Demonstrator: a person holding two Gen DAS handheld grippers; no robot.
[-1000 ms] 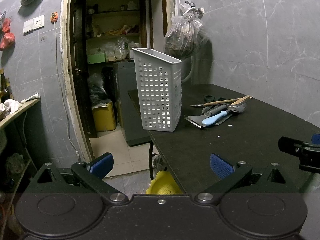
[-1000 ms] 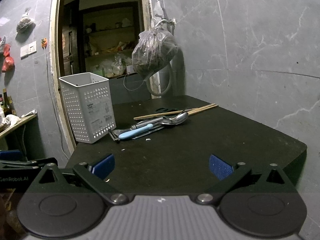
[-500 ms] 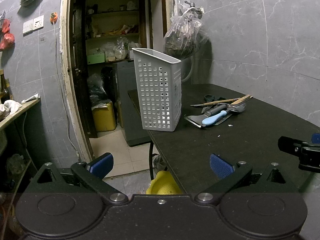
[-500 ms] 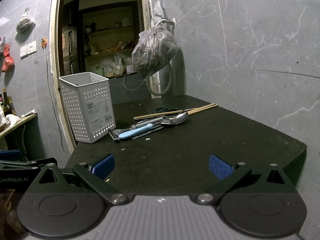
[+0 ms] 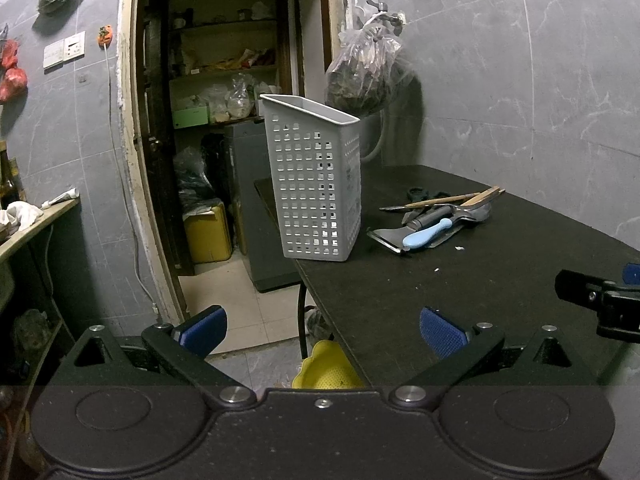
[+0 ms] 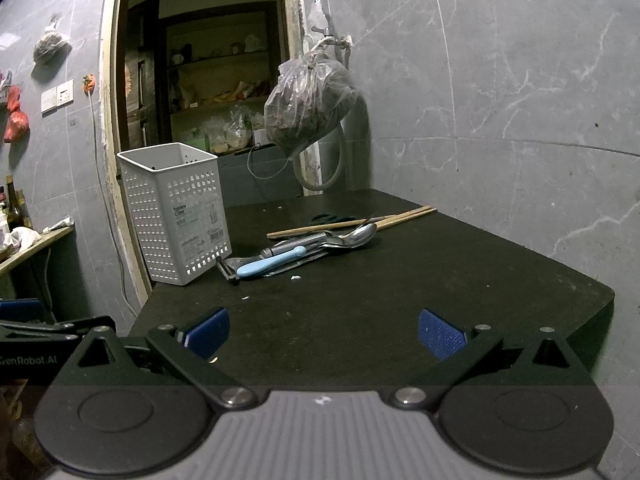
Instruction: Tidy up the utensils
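A white perforated utensil holder (image 5: 318, 184) (image 6: 176, 212) stands upright at the left edge of a black table (image 5: 480, 280) (image 6: 360, 300). To its right lies a pile of utensils: a blue-handled peeler (image 5: 426, 233) (image 6: 270, 263), a metal spoon (image 6: 358, 234), wooden chopsticks (image 6: 352, 222) (image 5: 452, 199) and black scissors (image 5: 420, 192). My left gripper (image 5: 322, 330) is open and empty, held off the table's near left corner. Over the table's near edge, my right gripper (image 6: 324, 330) is open and empty too. Both are well short of the pile.
A full plastic bag (image 6: 312, 108) hangs from a wall tap above the table's far side. Left of the table an open doorway (image 5: 224, 120) leads to a storage room with shelves. A yellow bowl-like thing (image 5: 326, 364) sits on the floor under the table's corner.
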